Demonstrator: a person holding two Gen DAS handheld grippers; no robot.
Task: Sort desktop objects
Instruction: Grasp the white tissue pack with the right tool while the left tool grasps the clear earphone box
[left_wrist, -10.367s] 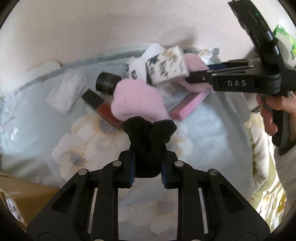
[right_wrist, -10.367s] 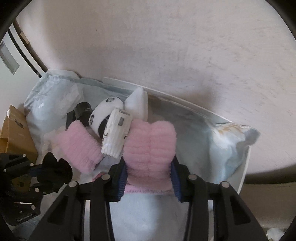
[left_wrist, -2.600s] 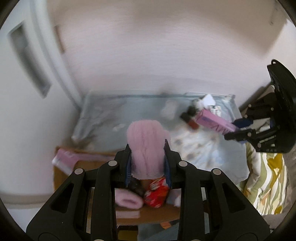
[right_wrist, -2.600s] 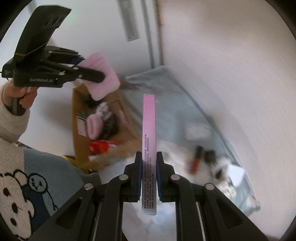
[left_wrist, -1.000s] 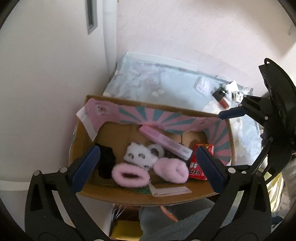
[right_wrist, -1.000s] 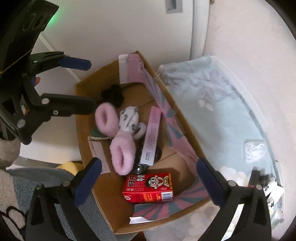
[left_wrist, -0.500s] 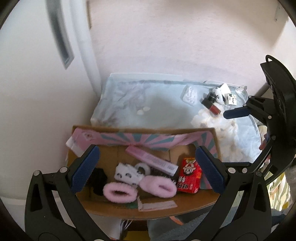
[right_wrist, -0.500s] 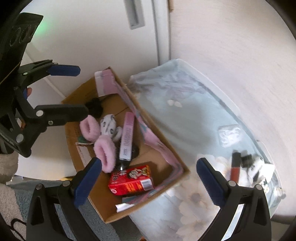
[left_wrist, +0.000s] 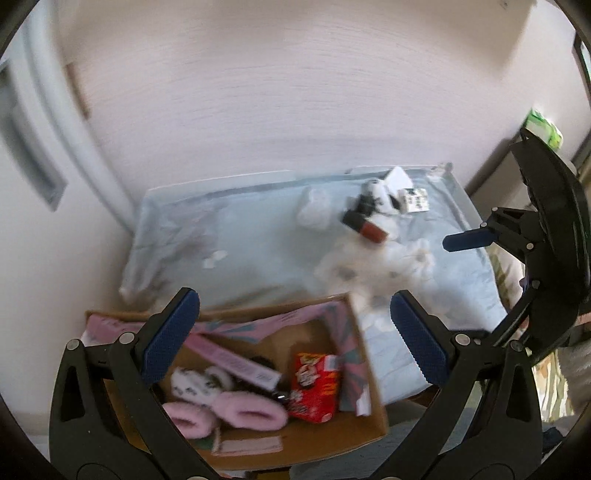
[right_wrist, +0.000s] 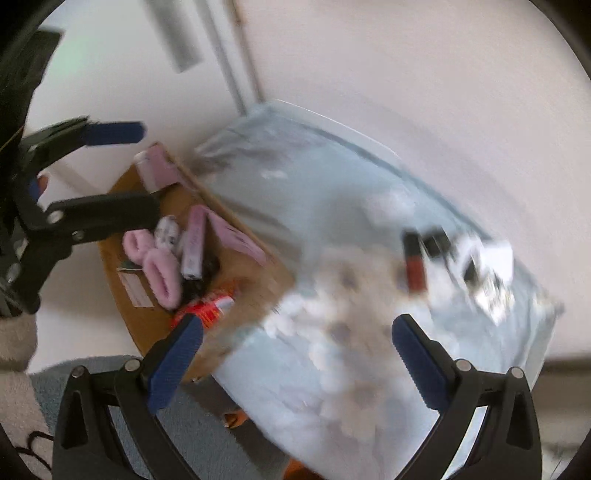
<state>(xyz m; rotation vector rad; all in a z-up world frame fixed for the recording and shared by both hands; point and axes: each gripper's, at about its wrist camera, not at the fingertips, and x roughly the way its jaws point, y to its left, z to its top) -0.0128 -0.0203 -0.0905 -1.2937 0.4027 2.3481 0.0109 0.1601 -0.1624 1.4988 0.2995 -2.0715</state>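
Both my grippers, left and right, are wide open and hold nothing. The red tube lies far from the box

Cardboard box: matt brown corrugated. Pink cuffs: fluffy plush. Red carton: glossy printed card. Blue floral cloth on table: soft, matt. Gripper pads: textured blue rubber on matt black plastic.
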